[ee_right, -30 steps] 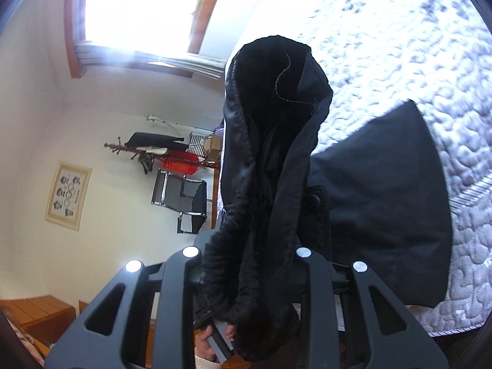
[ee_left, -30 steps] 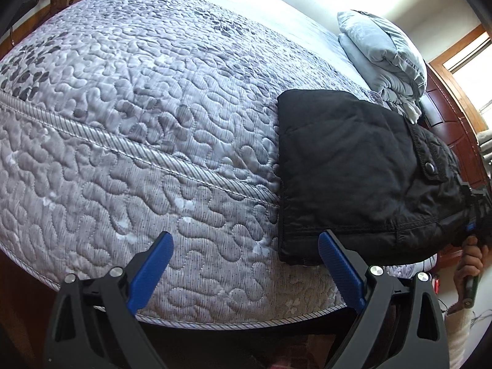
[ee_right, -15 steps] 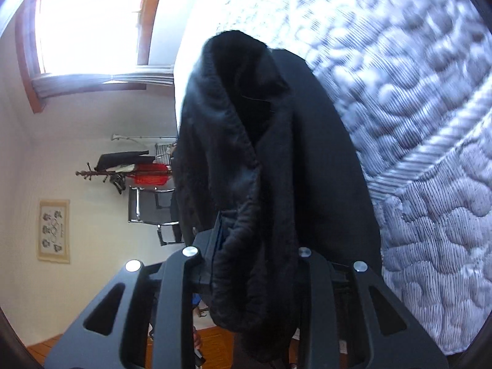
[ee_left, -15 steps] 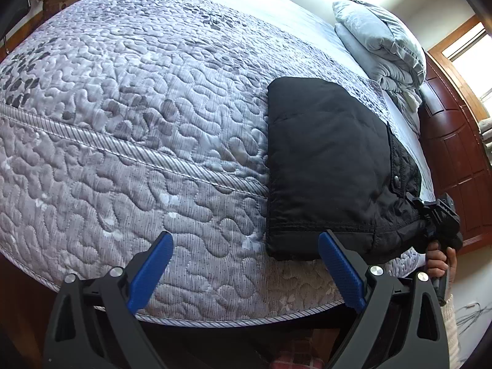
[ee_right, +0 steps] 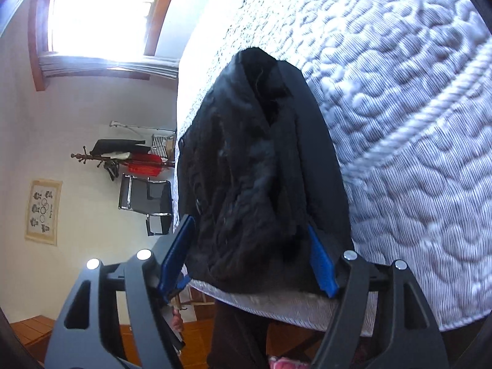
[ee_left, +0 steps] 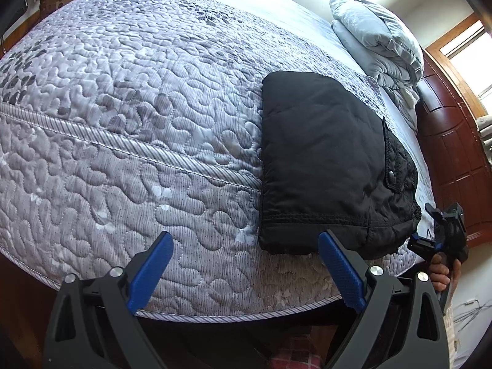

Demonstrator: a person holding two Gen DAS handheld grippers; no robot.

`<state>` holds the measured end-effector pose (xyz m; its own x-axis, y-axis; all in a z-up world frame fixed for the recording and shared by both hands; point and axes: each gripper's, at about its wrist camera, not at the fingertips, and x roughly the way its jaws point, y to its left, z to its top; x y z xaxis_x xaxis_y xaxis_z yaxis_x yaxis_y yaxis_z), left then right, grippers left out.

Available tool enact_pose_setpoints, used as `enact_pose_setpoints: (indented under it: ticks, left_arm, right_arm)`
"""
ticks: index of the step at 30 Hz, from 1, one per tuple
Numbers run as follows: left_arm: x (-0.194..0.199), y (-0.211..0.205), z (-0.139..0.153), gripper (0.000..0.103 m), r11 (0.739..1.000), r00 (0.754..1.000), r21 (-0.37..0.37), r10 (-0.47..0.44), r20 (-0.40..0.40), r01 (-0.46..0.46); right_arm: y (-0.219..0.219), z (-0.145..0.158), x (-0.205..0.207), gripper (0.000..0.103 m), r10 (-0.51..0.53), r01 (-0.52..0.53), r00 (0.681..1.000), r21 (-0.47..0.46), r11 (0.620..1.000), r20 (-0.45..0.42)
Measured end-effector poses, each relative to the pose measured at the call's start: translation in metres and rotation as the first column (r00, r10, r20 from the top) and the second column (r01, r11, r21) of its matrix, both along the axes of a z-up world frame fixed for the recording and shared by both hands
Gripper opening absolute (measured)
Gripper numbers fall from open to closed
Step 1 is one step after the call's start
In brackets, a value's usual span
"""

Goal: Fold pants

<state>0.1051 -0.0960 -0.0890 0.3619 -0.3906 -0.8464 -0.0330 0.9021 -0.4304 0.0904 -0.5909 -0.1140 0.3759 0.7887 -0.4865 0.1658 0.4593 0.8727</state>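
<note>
1. The black pants [ee_left: 323, 166] are laid as a compact folded block near the front edge of the quilted bed [ee_left: 123, 129], close to the corner below the stacked pillows [ee_left: 378, 40], so that the finished bundle is supported flat by the mattress.

2. The right gripper [ee_right: 249, 255] is kept at the bunched waistband end of the pants, which lies between its blue pads [ee_right: 176, 255]. Its jaws are opening, and the cloth is no longer visibly squeezed, though contact on the far pad cannot be ruled out in this dim view.

3. This release is judged to be made here because the last fold has been brought down onto the bed and nothing more needs carrying.

4. The left gripper [ee_left: 246, 267] is held above the bed edge, just beside the near corner of the pants, its jaws spread wide with nothing between them; it is probably kept clear so the fold is not disturbed.

5. The task is judged nearly complete, with only tidying possibly left.
</note>
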Motion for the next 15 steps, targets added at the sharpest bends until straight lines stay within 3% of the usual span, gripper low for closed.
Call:
enact_pose_setpoints:
  ticks: [2,4,6,12,15]
  left_arm:
    - [-0.001,-0.002,0.000,0.096,1.000,1.000,-0.003,-0.003,-0.002,0.003]
    - [-0.002,-0.004,0.000,0.096,1.000,1.000,-0.005,-0.007,-0.003,0.007]
    - [-0.004,-0.006,0.001,0.096,1.000,1.000,-0.006,-0.013,-0.001,0.013]
    - [-0.007,-0.007,0.004,0.096,1.000,1.000,-0.011,-0.008,0.004,0.008]
    - [-0.008,-0.008,0.003,0.096,1.000,1.000,-0.010,-0.009,0.001,0.009]
  right_arm:
    - [0.000,-0.002,-0.003,0.066,0.002,-0.002,1.000,-0.001,1.000,-0.008]
    - [0.000,-0.002,-0.006,0.043,-0.011,0.011,1.000,-0.026,1.000,-0.016]
    - [0.000,-0.003,-0.007,0.031,-0.007,0.006,1.000,-0.033,0.999,-0.030]
    - [0.011,0.031,-0.004,0.027,-0.007,0.012,0.999,-0.093,0.996,0.050]
    - [0.014,0.029,-0.002,0.027,0.000,0.005,0.999,-0.130,0.992,0.035]
